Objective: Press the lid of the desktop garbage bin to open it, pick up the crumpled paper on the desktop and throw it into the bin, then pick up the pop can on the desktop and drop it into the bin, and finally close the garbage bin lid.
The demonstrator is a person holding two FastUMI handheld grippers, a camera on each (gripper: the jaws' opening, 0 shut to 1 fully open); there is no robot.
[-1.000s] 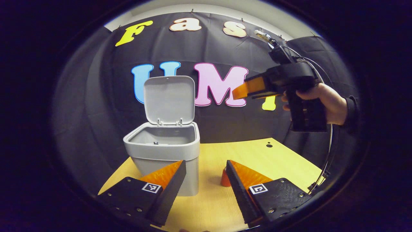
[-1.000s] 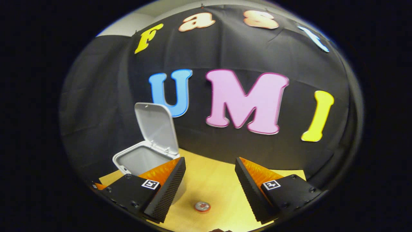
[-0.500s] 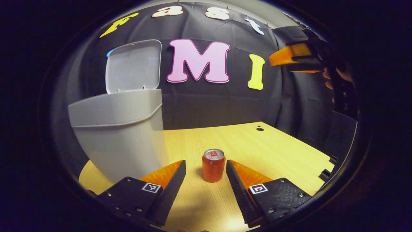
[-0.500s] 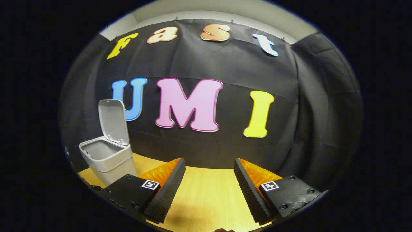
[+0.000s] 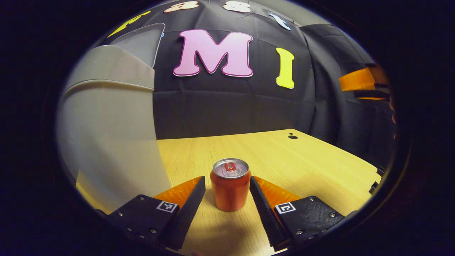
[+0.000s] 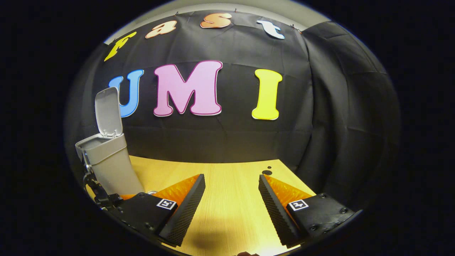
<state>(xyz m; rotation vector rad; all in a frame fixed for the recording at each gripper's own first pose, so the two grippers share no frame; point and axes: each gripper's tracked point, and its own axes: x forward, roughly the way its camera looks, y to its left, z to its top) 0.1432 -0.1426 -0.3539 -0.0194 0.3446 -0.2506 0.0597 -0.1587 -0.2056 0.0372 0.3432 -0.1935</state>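
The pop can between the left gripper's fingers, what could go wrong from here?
1. The pop can stands upright between the open left gripper; an uneven close could tip it.
2. The garbage bin stands close on the left, so the lift could knock its wall.
3. The lid stands open; a bump might drop it.

Upright pop can [image 5: 230,185] stands between the spread left gripper [image 5: 227,193] fingers.
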